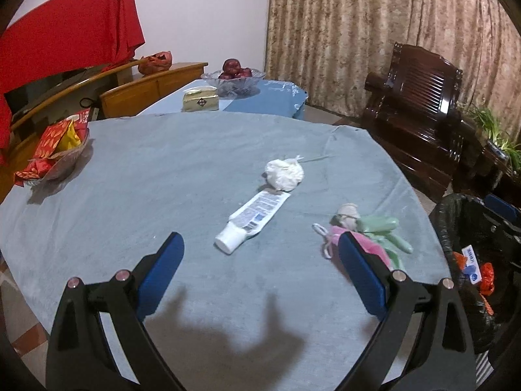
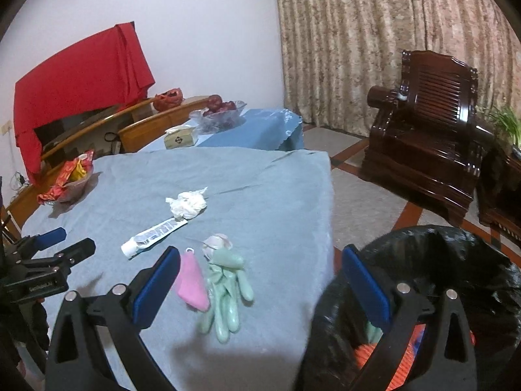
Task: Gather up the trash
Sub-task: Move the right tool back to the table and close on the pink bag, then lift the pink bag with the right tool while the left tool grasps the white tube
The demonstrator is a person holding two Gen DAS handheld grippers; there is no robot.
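**Both grippers spread and empty above the littered surface**

The left gripper (image 1: 259,262) hangs over the near part of the blue-grey surface (image 1: 130,179) with its blue pads wide apart and nothing between them; just ahead of it, between the lines of its two fingers, lies a white toothpaste tube (image 1: 252,218), cap end nearest; beyond the tube's far end, touching or almost touching it, sits a crumpled white tissue wad (image 1: 284,175); by its right finger lie a pink mask (image 1: 374,249) and a pale green glove (image 1: 387,231), with a small grey crumpled scrap (image 1: 347,212) just beyond them; further right, off the surface's edge, stands a bin lined with a black bag (image 1: 456,215) holding orange and white litter.

The right gripper (image 2: 260,280) is likewise spread and holds nothing; its left finger lies beside the pink mask (image 2: 191,285) and the green glove (image 2: 226,296) lies between its fingers, the scrap (image 2: 216,242) just past them; the tube (image 2: 153,238) and tissue wad (image 2: 187,203) lie ahead to its left; its right finger stands over the black bag's (image 2: 439,254) open mouth; the left gripper (image 2: 62,242) shows at its far left.
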